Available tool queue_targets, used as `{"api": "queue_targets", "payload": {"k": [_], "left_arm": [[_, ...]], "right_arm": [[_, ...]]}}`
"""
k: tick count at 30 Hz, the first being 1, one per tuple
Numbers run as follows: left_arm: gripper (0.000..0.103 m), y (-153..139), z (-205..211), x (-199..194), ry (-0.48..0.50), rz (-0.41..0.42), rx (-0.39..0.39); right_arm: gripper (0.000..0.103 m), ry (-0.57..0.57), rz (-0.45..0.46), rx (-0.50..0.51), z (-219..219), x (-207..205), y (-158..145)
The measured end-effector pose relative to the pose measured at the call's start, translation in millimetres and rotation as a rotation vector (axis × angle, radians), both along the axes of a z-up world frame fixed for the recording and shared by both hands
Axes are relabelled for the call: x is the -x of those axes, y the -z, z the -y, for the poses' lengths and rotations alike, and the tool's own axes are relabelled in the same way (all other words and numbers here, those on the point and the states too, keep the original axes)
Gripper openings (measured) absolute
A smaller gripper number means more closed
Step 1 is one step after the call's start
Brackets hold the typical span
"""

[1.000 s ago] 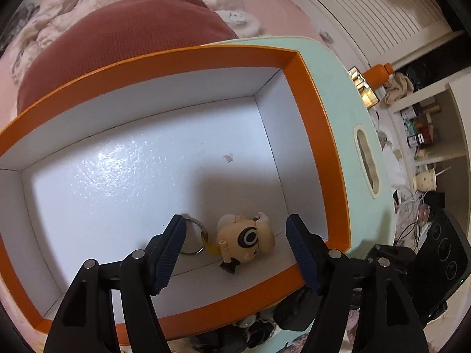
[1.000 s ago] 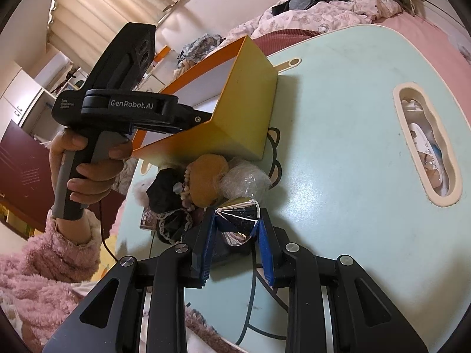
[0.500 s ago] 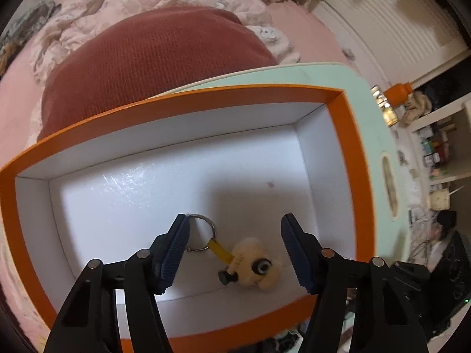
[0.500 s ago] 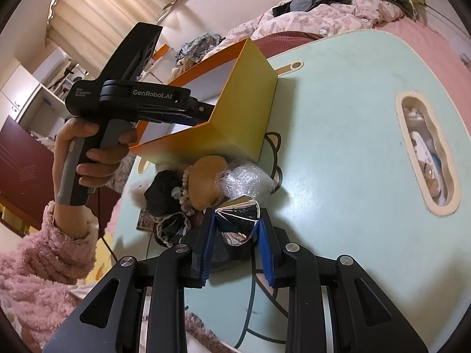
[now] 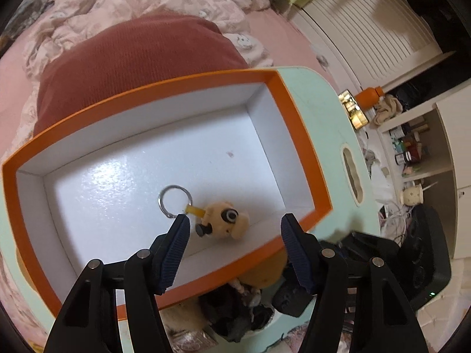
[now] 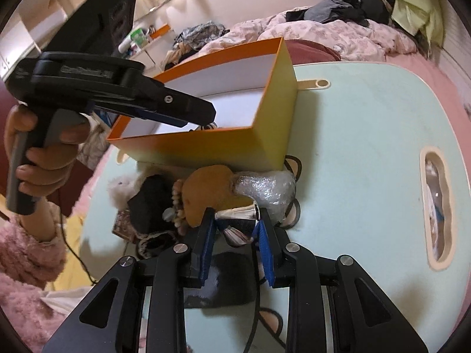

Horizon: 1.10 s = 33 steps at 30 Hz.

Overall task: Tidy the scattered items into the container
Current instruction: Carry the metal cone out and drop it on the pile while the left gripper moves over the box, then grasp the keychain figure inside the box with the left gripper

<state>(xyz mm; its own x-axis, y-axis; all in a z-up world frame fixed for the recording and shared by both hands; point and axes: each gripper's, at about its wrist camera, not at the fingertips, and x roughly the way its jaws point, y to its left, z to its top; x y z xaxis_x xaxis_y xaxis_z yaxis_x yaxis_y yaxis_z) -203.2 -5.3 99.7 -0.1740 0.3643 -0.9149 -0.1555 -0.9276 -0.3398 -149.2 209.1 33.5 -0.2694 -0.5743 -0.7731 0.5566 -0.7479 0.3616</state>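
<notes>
Left tongs [image 5: 232,232] gaping empty above plush keychain [image 5: 223,220] inside orange box [image 5: 294,111]; right tongs [image 6: 235,229] opening, shiny silver cone [image 6: 238,214] between pads.

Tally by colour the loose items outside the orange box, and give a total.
Brown: 1, round plush piece
Black: 1, fuzzy piece
White: 1, fluffy puff
Silver: 1, shiny cone
Clear: 1, bubble-wrapped bundle
Cream: 1, bead string
Total: 6 that can be told apart; smaller bits are unclear and more may be hidden underneath.
</notes>
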Motion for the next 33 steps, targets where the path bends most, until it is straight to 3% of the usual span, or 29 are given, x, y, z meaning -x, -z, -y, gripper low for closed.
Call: {"api": "queue_targets", "payload": {"k": [3,7,13,18,23,25,29,33], "left_arm": [[0.066,-1,4,-2,-0.011,0.016,-0.005],[0.066,-6,9,-4,-0.019,0.036,-0.011],[0.066,-2,11,-3,-0.043,0.087,0.012],[0.066,3,6,4,-0.058,0.151,-0.004],[0.065,16,-8,8,-0.042,0.166,0.112],[0.057,25,-14,10,-0.033,0.183,0.127],[0.049,37,-19,11,-0.014,0.225,0.047],[0.048,44,-17,14,-0.026,0.249,-0.042]], "right_arm": [[0.046,-0.003,-0.006,-0.034,2,2,1],[0.061,0.000,-0.028,0.051,-13,-1,-9],[0.062,0.047,-0.027,0.159,-34,5,-20],[0.062,0.071,-0.010,0.187,-38,13,-19],[0.062,0.068,0.007,0.202,-37,17,-13],[0.062,0.069,0.013,0.206,-37,17,-10],[0.062,0.082,0.025,0.214,-40,15,-6],[0.062,0.097,0.020,0.222,-45,14,-7]]}}
